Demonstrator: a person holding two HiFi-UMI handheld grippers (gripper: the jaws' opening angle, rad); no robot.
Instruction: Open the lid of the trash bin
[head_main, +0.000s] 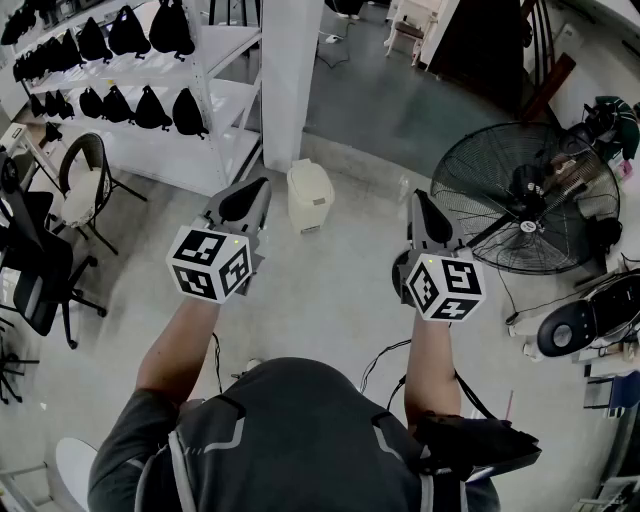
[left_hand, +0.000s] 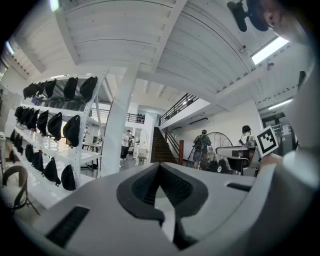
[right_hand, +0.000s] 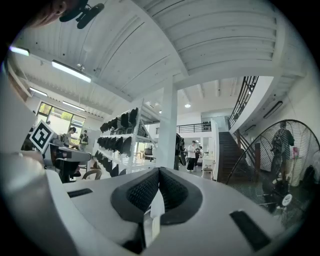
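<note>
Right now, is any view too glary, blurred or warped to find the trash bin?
Head view: evenly lit, sharp, edges bowed; trash bin clear. Left gripper view: heavy fisheye, bright ceiling strip, left tongs fill the lower frame, no bin. Right gripper view: same warp, right tongs likewise, no bin.

Operator wears a dark grey short-sleeved shirt, with light grey harness straps over both shoulders and a black pouch at the right hip. Left hand-held gripper and right hand-held gripper have pale grey shells and black ribbed pads. Each carries a white marker cube printed with black squares. A thin black cable trails from each.
</note>
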